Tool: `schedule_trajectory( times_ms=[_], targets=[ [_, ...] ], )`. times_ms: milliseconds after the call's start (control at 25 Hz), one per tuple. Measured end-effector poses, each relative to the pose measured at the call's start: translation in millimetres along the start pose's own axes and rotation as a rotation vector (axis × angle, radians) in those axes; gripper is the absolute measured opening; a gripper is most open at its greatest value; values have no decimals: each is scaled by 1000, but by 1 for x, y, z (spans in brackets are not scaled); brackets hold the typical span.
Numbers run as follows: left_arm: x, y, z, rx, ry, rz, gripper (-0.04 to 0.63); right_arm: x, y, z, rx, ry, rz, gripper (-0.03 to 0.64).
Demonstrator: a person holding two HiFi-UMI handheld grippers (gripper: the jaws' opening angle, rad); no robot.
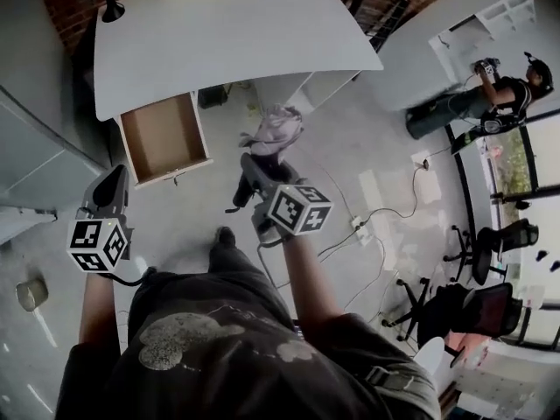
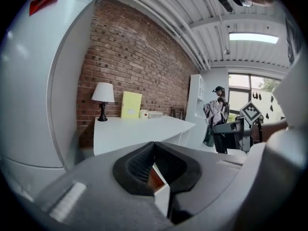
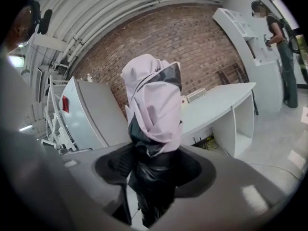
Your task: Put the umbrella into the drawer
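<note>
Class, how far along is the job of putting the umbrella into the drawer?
Done: the drawer stands open under the desk, and the right gripper grips the folded umbrella. In hand: the umbrella is held up beside the drawer, not over it. Left: lowering it into the drawer and letting go.

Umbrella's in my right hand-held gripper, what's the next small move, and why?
Probably swing the right hand-held gripper left, toward the open drawer. Its jaws are clamped on the folded umbrella, which in the head view hangs to the right of the drawer rather than over it. The drawer looks empty and ready to receive it.
</note>
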State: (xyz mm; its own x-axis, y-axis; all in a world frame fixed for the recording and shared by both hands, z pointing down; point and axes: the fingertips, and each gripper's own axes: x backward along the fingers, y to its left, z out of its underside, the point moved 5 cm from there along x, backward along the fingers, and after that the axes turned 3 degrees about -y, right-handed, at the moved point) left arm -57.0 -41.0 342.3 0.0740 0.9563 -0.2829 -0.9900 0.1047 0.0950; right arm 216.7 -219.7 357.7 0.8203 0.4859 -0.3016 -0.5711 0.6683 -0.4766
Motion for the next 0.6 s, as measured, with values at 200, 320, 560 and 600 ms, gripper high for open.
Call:
schedule_trajectory(
  times_ms=[200,320,560,600],
  targets=[
    [-1,-24,-7,21,26,-154,11,-35,-29,-18,9,93,-129,239],
    [9,-32,-1,62,43,-268,11,-62,-33,-15,26,169,-218,239],
    [24,-37,29,113,93,-373,11,-110,-27,9,48,267,-302,239],
    [28,-36,32,121,100,-383,11,-115,-22,13,53,278,-312,239]
  ],
)
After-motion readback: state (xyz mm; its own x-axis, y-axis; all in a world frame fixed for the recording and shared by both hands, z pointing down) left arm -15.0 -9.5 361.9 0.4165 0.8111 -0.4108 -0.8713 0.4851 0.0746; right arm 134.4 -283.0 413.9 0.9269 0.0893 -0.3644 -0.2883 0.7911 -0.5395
